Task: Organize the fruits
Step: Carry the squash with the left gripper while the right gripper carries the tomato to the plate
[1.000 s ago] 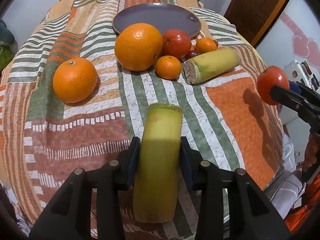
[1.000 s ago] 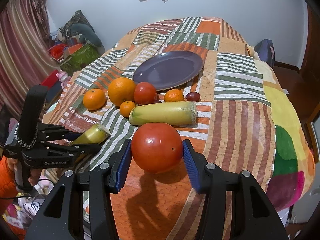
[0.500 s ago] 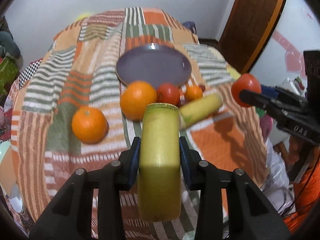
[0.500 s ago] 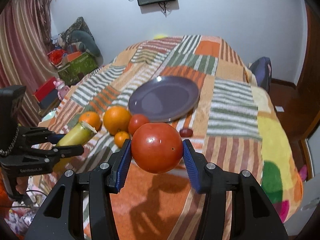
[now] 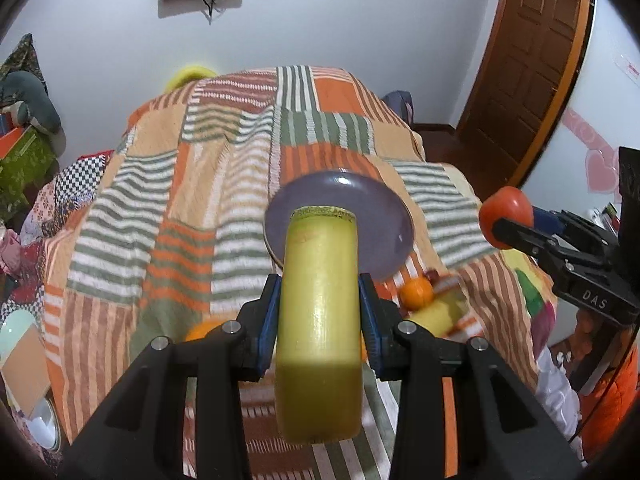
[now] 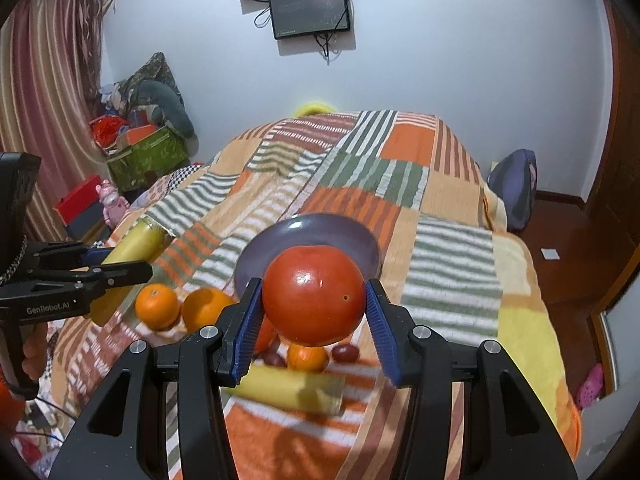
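My left gripper (image 5: 319, 316) is shut on a yellow-green cane piece (image 5: 318, 320) and holds it in the air above the bed. My right gripper (image 6: 312, 312) is shut on a red tomato (image 6: 314, 294), also held high. A purple plate (image 6: 320, 236) lies on the patchwork blanket beyond both; it also shows in the left wrist view (image 5: 376, 208). Below lie two oranges (image 6: 157, 306), a small orange (image 6: 307, 358), a dark plum (image 6: 345, 354) and a second cane piece (image 6: 288, 390). The right gripper with its tomato (image 5: 506, 210) shows at the right of the left wrist view.
The bed's patchwork blanket (image 6: 440, 260) fills the middle. A green box (image 6: 148, 156) and clutter stand at the left wall. A wooden door (image 5: 528, 60) is at the right. A screen (image 6: 308, 10) hangs on the far wall.
Both grippers have risen and tilted up with their fruit. The plate and the loose fruit now sit lower and farther in both views.
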Tool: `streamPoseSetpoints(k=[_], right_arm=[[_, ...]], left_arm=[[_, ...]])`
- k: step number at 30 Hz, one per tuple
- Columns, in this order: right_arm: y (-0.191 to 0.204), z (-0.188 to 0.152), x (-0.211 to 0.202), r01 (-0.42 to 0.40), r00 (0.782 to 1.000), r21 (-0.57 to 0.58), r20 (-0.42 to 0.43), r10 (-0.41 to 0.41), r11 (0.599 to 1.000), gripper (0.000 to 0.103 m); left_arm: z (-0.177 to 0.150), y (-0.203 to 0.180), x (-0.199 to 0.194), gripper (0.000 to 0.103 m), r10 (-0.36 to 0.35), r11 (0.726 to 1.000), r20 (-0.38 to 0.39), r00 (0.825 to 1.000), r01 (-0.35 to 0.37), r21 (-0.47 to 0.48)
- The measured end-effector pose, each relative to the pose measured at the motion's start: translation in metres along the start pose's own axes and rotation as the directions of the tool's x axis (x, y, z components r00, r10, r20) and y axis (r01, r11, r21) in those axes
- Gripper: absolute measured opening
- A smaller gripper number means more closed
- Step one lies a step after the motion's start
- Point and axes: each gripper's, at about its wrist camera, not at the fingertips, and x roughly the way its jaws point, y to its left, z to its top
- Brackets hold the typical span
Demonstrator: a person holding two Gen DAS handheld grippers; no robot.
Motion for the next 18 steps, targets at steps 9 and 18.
streamPoseSetpoints(k=[9,18], right_arm=[[-0.003,0.023,0.027,0.003,1.000,-0.027,0.022,-0.003,1.000,0.047],[-0.003,0.045,0.059,-0.001,1.000,-0.063,0.020,0.002,0.998,0.047]], left_arm=[[0.031,0.015,0.028,0.037,0.015,1.000,0.013,1.000,-0.015,-0.024],[0.057,0.017,0.063,0.037,0.016,1.000,0.002,1.000,-0.016,-0.024]])
